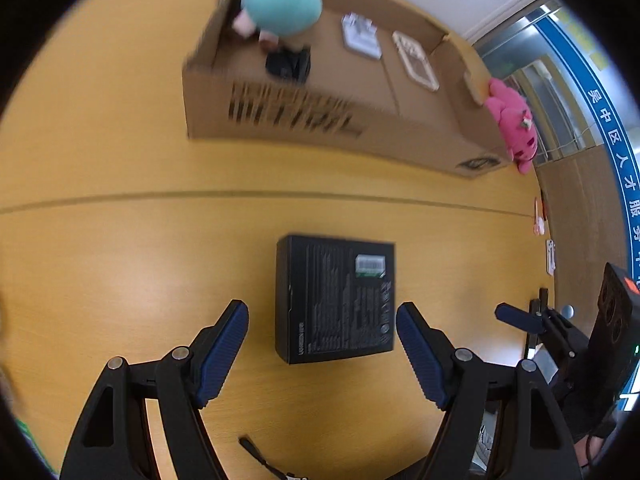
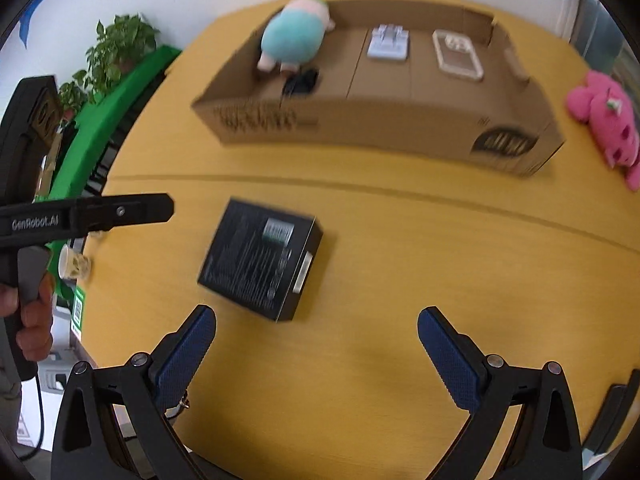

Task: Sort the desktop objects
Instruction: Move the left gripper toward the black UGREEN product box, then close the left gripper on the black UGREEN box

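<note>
A flat black box [image 1: 335, 298] with small print and a white label lies on the yellow table [image 1: 120, 240]. My left gripper [image 1: 322, 306] hangs open over it; the box shows in the gap between the blue pads [image 1: 224, 344], which stand clear of its sides. In the right wrist view the same box [image 2: 260, 258] lies ahead and left of my open right gripper [image 2: 318, 314], which holds nothing. Behind it stands an open cardboard box [image 1: 320, 120] [image 2: 380, 128]. A pink plush [image 1: 514, 120] [image 2: 604, 124] lies at its right end.
The cardboard box holds a teal plush [image 2: 292, 36], a small black item [image 2: 302, 82], a white item [image 2: 388, 44] and a clear frame [image 2: 458, 56]. A hand [image 2: 34, 320] grips the left gripper's handle. A cup [image 2: 74, 266] and a plant [image 2: 120, 48] sit past the table's left edge.
</note>
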Available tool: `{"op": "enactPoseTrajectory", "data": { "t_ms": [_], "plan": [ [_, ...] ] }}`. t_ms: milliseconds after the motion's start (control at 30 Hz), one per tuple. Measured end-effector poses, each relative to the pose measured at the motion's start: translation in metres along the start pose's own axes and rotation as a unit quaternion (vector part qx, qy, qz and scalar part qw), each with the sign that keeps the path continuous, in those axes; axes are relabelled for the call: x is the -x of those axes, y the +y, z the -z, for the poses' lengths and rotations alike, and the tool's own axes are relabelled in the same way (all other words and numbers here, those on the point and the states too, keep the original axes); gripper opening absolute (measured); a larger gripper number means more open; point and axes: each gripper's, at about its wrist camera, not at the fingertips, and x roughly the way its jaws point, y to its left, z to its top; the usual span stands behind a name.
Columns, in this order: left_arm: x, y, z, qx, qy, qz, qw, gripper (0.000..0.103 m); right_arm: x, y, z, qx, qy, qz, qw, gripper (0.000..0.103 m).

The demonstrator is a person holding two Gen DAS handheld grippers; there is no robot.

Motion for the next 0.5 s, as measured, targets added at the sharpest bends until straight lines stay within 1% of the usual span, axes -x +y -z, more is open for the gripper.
{"op": "enactPoseTrajectory", "data": {
  "t_ms": [67, 133, 267, 300, 367, 467, 500],
  "plan": [
    [-0.019, 0.01, 0.002, 0.006, 0.015, 0.012, 0.9998, 0.076, -0.016, 0.008, 0.008, 0.023, 0.003, -0.004, 1.0, 0.103],
    [-0.036, 0.017, 0.001, 0.008, 0.025, 0.019, 0.9995, 0.076, -0.031, 0.017, 0.012, 0.046, 0.001, 0.002, 0.999, 0.103],
    [-0.06, 0.025, -0.005, 0.009, 0.038, 0.032, 0.9987, 0.076, -0.062, 0.024, 0.012, 0.069, -0.012, 0.005, 0.998, 0.103],
    [-0.064, 0.026, -0.005, 0.01, 0.04, 0.038, 0.9984, 0.078, -0.071, 0.025, 0.011, 0.075, -0.014, 0.007, 0.997, 0.103],
    [-0.068, 0.028, -0.005, 0.018, 0.04, 0.063, 0.9971, 0.078, -0.083, 0.026, 0.008, 0.086, -0.021, 0.012, 0.996, 0.103],
    [-0.069, 0.029, -0.005, 0.016, 0.032, 0.078, 0.9963, 0.074, -0.092, 0.031, 0.003, 0.102, -0.032, -0.003, 0.994, 0.103],
    [-0.07, 0.029, -0.005, 0.018, 0.034, 0.089, 0.9953, 0.07, -0.095, 0.034, 0.002, 0.112, -0.03, -0.002, 0.993, 0.103]
  ]
}}
